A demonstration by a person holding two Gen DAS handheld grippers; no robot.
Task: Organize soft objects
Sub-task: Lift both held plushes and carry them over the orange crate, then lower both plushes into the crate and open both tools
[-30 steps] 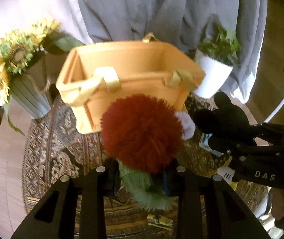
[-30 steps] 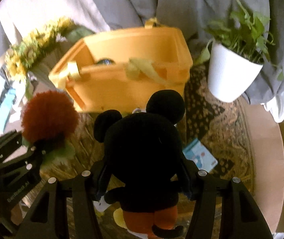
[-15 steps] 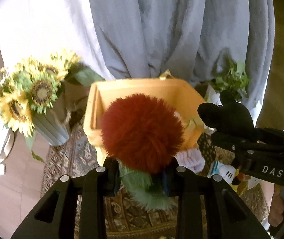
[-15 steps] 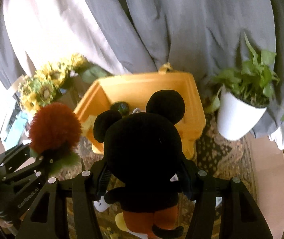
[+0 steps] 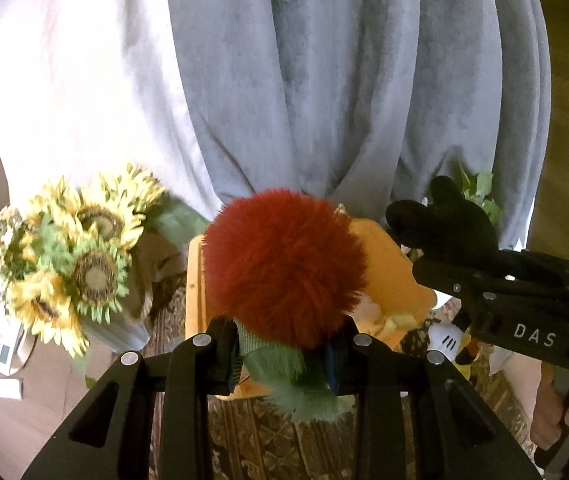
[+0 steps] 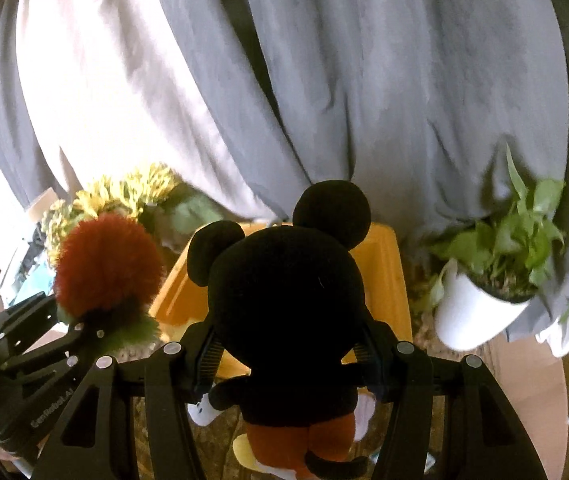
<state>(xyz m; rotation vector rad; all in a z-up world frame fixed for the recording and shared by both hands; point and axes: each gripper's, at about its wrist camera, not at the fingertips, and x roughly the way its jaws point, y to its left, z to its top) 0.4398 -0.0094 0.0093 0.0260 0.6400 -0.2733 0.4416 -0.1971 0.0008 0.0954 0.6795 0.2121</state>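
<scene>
My left gripper (image 5: 286,344) is shut on a fluffy red pom-pom toy (image 5: 284,264) with a green furry base, held up in front of the orange fabric basket (image 5: 388,264). My right gripper (image 6: 284,352) is shut on a black mouse plush (image 6: 284,296) with red shorts, held above the near side of the same basket (image 6: 384,276). In the right wrist view the red toy (image 6: 106,264) and left gripper (image 6: 84,330) sit at the left. In the left wrist view the mouse plush (image 5: 448,220) and right gripper (image 5: 460,258) sit at the right.
A sunflower bouquet in a grey vase (image 5: 72,264) stands left of the basket. A potted green plant in a white pot (image 6: 484,288) stands to its right. Grey curtains (image 5: 324,80) hang behind. A patterned rug (image 5: 284,440) lies below.
Both grippers have risen with their toys. The basket has dropped lower in both views and is now mostly hidden behind the toys, with more curtain showing.
</scene>
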